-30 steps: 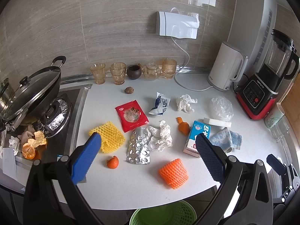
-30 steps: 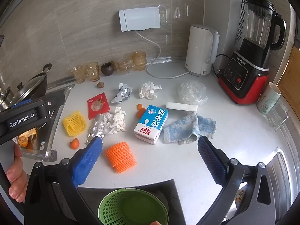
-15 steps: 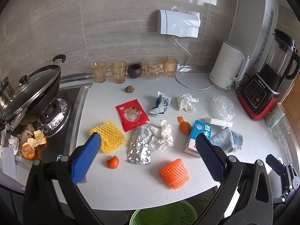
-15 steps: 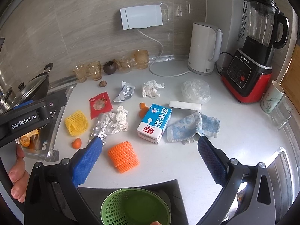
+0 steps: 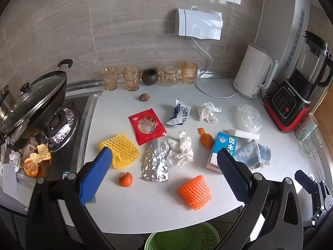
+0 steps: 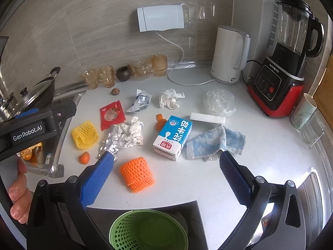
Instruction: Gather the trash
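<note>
Both tools hang over the near edge of the counter with nothing between their blue pads: the left gripper [image 5: 164, 162] has its jaws spread wide, and the right gripper [image 6: 166, 164] likewise stands wide apart. Below them, at 6 o'clock, the green basket [image 6: 124, 225] sits under the counter lip and looks empty, so by my reading the collecting has not begun and every piece is left to do. Nearest the right gripper, at about 11 o'clock, lies the orange foam net [image 6: 137, 174], a ribbed sleeve on its side. At 12 o'clock the milk carton [image 6: 173, 136] lies flat, its edge touching the blue cloth [image 6: 216, 141]. Farther out toward 10 o'clock are crumpled tissue [image 6: 133, 133] overlapping a foil blister sheet [image 6: 109, 140], the yellow foam net [image 6: 85, 134], a bit of orange peel [image 6: 84, 157] and a red packet [image 6: 112, 114]. Beyond, near 12 o'clock, a second tissue wad [image 6: 169, 99] and a clear plastic bag [image 6: 219, 102] rest well apart.
</note>
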Motion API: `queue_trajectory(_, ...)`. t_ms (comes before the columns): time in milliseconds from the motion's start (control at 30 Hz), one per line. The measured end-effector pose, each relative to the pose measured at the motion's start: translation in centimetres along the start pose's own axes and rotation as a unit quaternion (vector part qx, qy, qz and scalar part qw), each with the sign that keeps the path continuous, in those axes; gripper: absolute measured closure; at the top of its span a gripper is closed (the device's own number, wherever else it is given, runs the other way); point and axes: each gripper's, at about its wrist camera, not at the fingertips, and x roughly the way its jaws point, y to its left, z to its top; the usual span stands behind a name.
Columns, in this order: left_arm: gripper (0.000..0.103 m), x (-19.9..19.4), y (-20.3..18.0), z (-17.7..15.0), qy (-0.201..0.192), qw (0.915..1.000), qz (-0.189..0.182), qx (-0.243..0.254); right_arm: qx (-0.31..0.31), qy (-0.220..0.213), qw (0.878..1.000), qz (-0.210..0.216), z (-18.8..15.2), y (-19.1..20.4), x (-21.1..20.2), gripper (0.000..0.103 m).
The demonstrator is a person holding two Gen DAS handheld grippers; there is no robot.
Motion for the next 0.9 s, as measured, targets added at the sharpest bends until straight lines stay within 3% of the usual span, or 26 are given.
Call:
queue_trajectory(367, 0.006, 1.6, 1.6, -1.5, 0.0, 0.9998, -0.016, 0.015, -0.01, 0.015, 1.0, 0.003, -1.0, 0.7, 2.2, 0.002)
queue_trajectory(633, 0.006, 5.8, 5.7, -5.2, 0.015, 0.9985, -0.02, 0.049, 0.015, 0.067, 0.996, 0.053, -3.4, 0.7, 7.1, 0.002)
queue_trajectory(900, 0.007, 11.2, 9.0, -8.7, 0.045, 0.9961, -0.034, 0.068, 0.024, 0.086, 0.995, 0.044, -6.0, 1.9, 11.2, 0.002)
